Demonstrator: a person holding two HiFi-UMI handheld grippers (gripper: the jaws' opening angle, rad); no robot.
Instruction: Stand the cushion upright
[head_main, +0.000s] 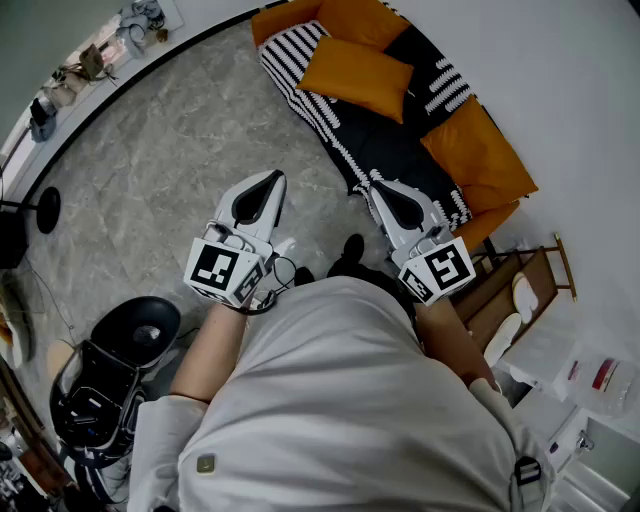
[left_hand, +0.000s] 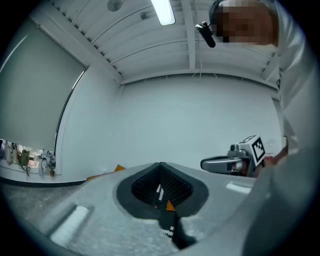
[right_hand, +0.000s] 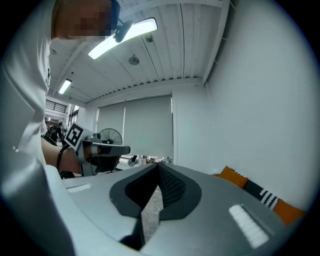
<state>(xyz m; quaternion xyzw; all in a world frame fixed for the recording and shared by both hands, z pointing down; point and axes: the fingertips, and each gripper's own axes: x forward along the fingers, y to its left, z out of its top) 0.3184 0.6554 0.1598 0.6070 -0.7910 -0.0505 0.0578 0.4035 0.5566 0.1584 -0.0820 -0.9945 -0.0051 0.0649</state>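
Head view: orange cushion (head_main: 358, 75) lay flat on the sofa (head_main: 482, 160), left gripper (head_main: 268, 180) and right gripper (head_main: 380, 190) hung near the sofa's closer end, clear of the cushion; left gripper view: jaws pressed together, empty; right gripper view: same, closed on nothing.

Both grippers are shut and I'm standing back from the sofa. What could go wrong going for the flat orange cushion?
1. The left gripper and right gripper both have jaws together; reaching in like that would likely shove the cushion, not grip it.
2. The cushion lies on the striped throw, so a pinch may catch that fabric too.
3. The wooden rack stands near the right arm; a swing could hit it.
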